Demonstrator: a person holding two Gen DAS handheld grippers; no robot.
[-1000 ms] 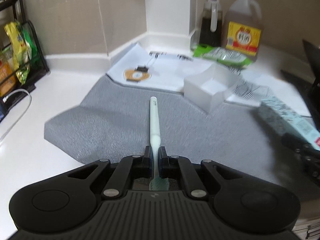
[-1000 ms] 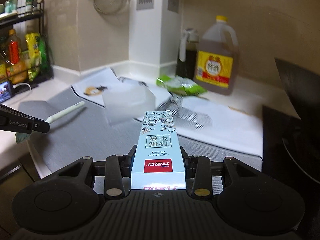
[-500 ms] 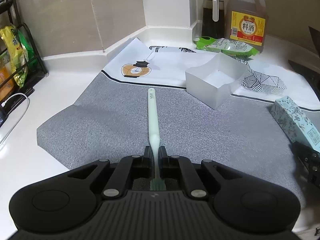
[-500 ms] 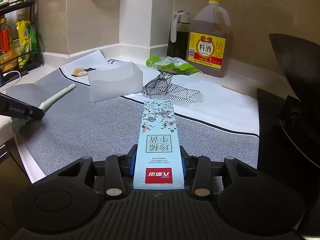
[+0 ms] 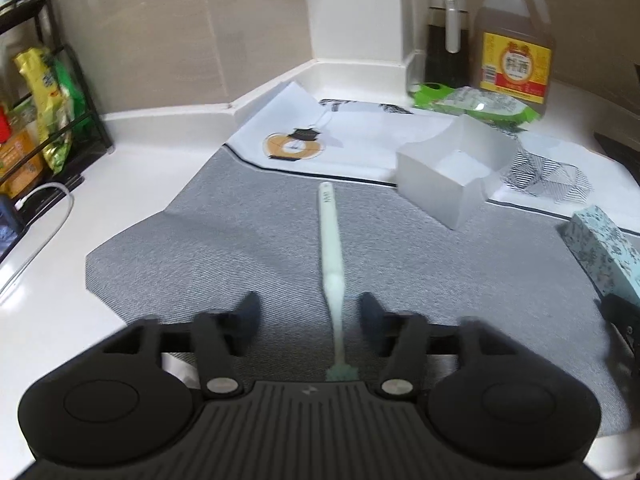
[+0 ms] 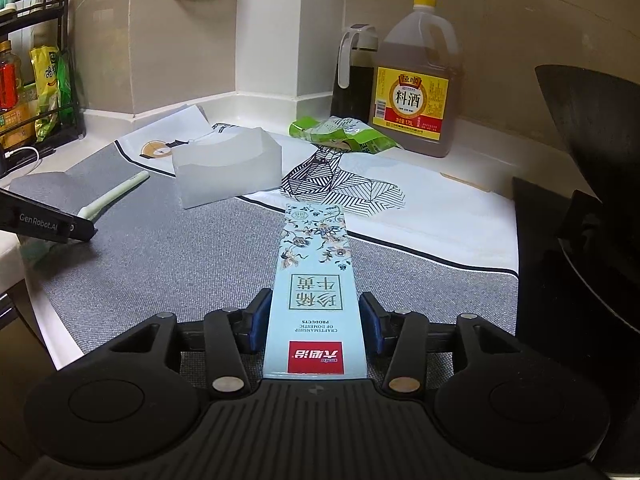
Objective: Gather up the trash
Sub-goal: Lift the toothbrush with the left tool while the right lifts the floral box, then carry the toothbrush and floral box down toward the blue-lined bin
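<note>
My left tongs (image 5: 308,316) have just been opening and now stand wide, the pale green toothbrush (image 5: 331,248) lying loose between them on the grey mat (image 5: 200,240). My right tongs (image 6: 314,326) have been easing apart around the light-blue carton (image 6: 316,280); whether the pads (image 6: 260,324) touch it I cannot quite tell
</note>
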